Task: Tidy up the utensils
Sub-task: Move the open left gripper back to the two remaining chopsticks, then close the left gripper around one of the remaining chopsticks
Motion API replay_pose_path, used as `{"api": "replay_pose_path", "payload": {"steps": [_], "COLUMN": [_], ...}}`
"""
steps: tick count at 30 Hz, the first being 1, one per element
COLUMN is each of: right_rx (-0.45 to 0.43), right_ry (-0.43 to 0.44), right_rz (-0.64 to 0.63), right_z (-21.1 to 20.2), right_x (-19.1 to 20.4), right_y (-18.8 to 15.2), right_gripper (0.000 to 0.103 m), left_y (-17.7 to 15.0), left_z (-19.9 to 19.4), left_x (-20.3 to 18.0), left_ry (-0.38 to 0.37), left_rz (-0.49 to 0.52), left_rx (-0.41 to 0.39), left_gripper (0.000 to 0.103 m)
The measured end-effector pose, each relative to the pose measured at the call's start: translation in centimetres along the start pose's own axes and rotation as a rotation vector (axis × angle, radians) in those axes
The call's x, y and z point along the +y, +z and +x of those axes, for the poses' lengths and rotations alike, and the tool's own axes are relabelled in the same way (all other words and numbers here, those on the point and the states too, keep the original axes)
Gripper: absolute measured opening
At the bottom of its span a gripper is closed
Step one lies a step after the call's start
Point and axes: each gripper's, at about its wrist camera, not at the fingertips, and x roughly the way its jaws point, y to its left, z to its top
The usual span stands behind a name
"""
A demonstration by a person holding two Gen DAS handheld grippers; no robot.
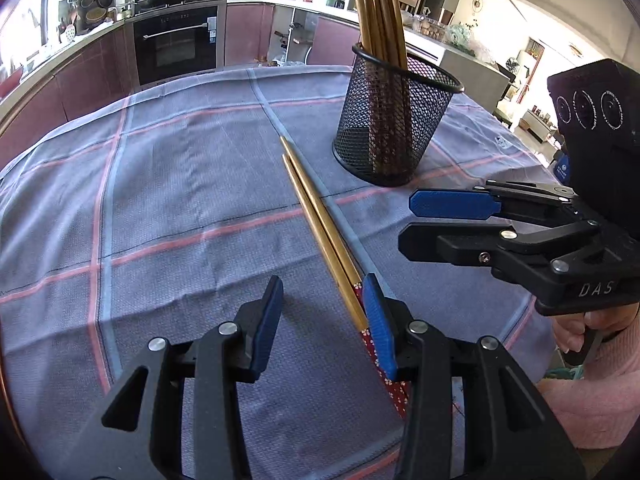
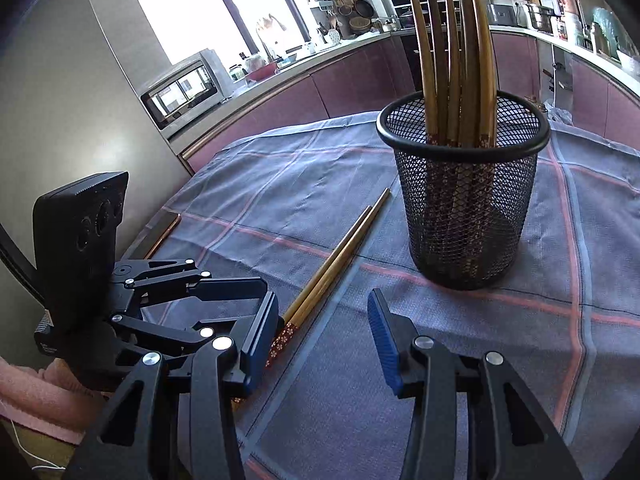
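Observation:
A pair of golden chopsticks [image 1: 320, 224] with red flowered ends lies side by side on the checked tablecloth [image 1: 160, 200]. My left gripper [image 1: 322, 320] hangs open low over their near end, its right finger beside and over the flowered part. My right gripper [image 1: 408, 222] stands open just to the right, pointing at the same pair. In the right wrist view the chopsticks [image 2: 336, 264] end beside the left finger of my right gripper [image 2: 324, 340], and the left gripper [image 2: 240, 300] comes in from the left. A black mesh cup [image 1: 394, 120] [image 2: 464, 200] behind holds several more chopsticks upright.
The table's copper rim [image 2: 168, 228] shows at the cloth's left edge. A person's pink sleeve [image 1: 592, 380] [image 2: 32, 396] is behind each gripper. Kitchen counters, an oven [image 1: 176, 44] and a microwave [image 2: 184, 88] stand beyond the table.

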Motion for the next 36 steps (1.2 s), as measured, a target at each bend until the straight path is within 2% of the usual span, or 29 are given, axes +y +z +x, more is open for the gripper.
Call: {"api": "replay_pose_path", "payload": {"steps": [9, 15, 23, 26, 30, 36], "right_rx": [0.021, 0.028, 0.037, 0.044, 0.049, 0.072], "right_ry": [-0.011, -0.020, -0.077, -0.089, -0.117, -0.150], "right_rz": [-0.002, -0.001, -0.025, -0.024, -0.044, -0.069], "right_z": [0.8, 1.4, 2.9, 3.8, 4.3, 4.2], "right_x": [0.2, 0.3, 1.0, 1.2, 1.6, 1.6], "right_y": [-0.1, -0.1, 0.6, 0.8, 1.0, 1.1], "right_gripper": [0.044, 0.044, 0.044, 0.037, 0.035, 0.024], "left_y": [0.0, -0.2, -0.4, -0.4, -0.5, -0.3], "left_z": [0.0, 0.0, -0.3, -0.4, -0.4, -0.3], "left_x": [-0.6, -0.4, 0.6, 1.0, 1.2, 1.3], "left_ry": [0.051, 0.085, 0.070, 0.062, 0.057, 0.047], "left_rz": [0.016, 0.008, -0.039, -0.056, -0.063, -0.063], "left_rx": [-0.004, -0.008, -0.014, -0.016, -0.016, -0.010], "left_gripper": [0.041, 0.036, 0.029, 0.027, 0.026, 0.025]}}
